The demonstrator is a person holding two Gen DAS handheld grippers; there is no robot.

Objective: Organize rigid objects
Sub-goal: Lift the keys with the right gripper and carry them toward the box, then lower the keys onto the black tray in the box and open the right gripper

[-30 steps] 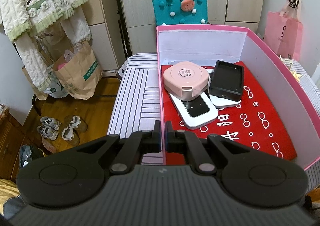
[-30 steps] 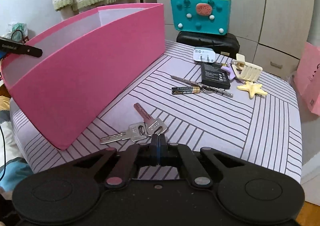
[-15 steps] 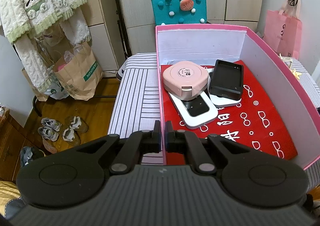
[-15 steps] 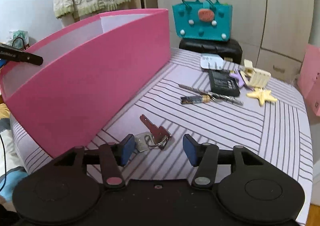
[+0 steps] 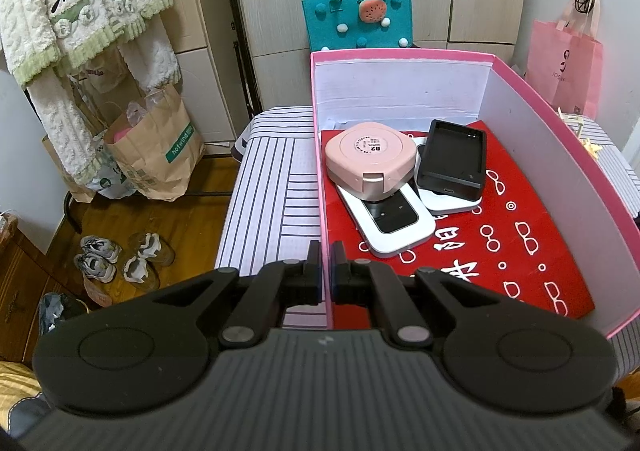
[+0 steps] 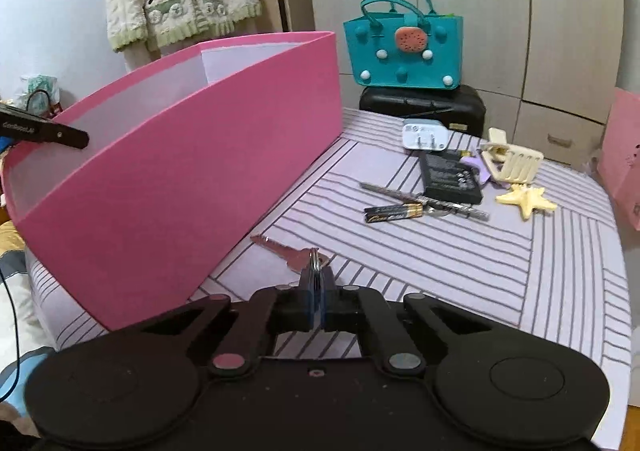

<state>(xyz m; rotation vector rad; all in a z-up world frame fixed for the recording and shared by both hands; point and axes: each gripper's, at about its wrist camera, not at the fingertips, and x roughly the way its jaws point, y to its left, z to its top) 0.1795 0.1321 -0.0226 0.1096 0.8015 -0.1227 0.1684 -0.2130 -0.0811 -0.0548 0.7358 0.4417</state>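
We have the right gripper [image 6: 316, 293] closed on the bunch of silver metal keys [image 6: 294, 253], pinching them at the ring while one key blade still lies out flat on the striped white-and-grey tablecloth [image 6: 460, 271], just beside the outer wall of the tall pink cardboard box [image 6: 192, 187]. Our left gripper [image 5: 326, 279] is clamped on that box's near wall, one finger outside and one inside, which steadies it. To do this step well, we judge that we should lift the keys straight up until the loose blade hangs free, clear the pink rim with room to spare, and keep the left hold firm so the box does not slide. The grip is thin and near the ring, so a slow carry seems wise. The left wrist view shows what the right cannot: the box's red printed floor, holding a rounded pink plastic case [image 5: 370, 159], a white slab device [image 5: 394, 223] and a black rectangular cradle [image 5: 454, 165], with bare space toward the near right. Only the right wrist view shows the clutter left on the cloth: a black-and-gold battery [image 6: 394, 212], a white plug adapter [image 6: 426, 137] and a cream star-shaped piece [image 6: 526, 201].
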